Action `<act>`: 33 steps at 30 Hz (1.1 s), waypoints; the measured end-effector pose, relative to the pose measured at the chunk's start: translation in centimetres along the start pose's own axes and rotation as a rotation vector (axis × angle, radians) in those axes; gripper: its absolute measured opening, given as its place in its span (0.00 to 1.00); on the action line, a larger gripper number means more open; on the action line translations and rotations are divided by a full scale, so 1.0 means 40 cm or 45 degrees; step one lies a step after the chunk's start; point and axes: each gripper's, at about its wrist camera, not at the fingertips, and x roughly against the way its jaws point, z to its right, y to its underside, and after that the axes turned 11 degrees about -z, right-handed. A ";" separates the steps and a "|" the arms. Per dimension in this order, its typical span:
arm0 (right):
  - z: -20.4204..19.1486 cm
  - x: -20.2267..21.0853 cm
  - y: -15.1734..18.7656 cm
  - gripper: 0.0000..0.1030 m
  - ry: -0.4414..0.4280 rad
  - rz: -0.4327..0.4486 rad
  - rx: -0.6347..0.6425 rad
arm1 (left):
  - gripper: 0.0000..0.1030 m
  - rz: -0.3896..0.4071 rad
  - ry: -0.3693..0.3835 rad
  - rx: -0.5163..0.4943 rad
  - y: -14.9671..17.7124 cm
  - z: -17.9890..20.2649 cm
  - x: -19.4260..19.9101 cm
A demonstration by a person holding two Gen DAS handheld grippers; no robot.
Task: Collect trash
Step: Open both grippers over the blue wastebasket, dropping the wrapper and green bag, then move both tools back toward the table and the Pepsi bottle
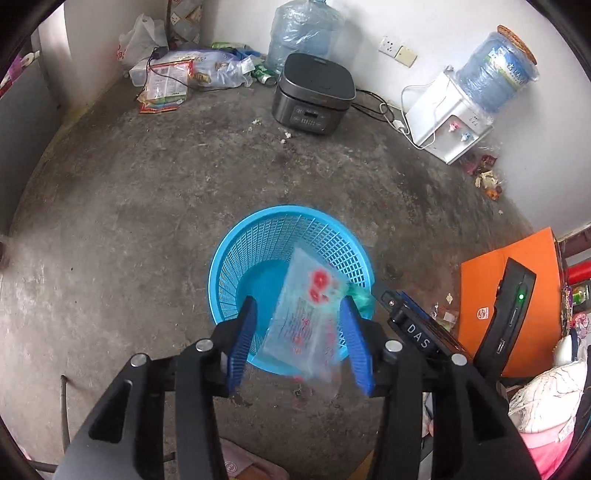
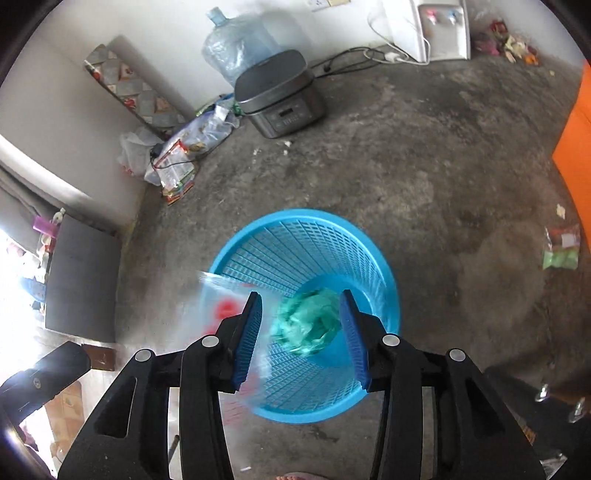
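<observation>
Two handheld grippers point steeply down over a blue plastic mesh basket (image 1: 258,258) standing on a stained concrete floor (image 1: 147,184). The left gripper (image 1: 301,341) has its blue-padded jaws spread, and a clear plastic wrapper (image 1: 306,317) printed in red, blurred, sits loose between them with a gap on either side, above the basket's mouth. The right gripper (image 2: 304,334) is likewise released: a crumpled green plastic wad (image 2: 308,321) is blurred between its jaws, clear of the pad on the side that can be judged, over the basket's inside wall; whether it brushes the other pad cannot be told. From the right wrist camera the clear wrapper shows as a pale smear at the basket's left rim. Along the white wall stand a dark grey rice cooker (image 1: 314,94), a large empty water jug (image 1: 303,33), and a white water dispenser (image 1: 448,118) topped by a blue bottle. Bags and packets (image 1: 173,77) lie heaped in the corner, and an orange box (image 1: 513,280) sits near the basket. More wrappers (image 2: 561,247) remain scattered on the floor, well apart from the basket.
</observation>
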 end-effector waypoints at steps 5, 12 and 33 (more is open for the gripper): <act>0.001 0.054 0.039 0.44 -0.036 0.049 0.018 | 0.51 0.061 -0.004 -0.006 0.038 -0.010 0.059; -0.088 0.180 0.080 0.50 -0.089 0.201 0.206 | 0.61 0.322 0.043 0.032 0.133 -0.043 0.293; -0.478 0.565 0.464 0.92 -0.331 0.758 1.164 | 0.95 1.052 -0.177 0.322 0.895 -0.316 0.862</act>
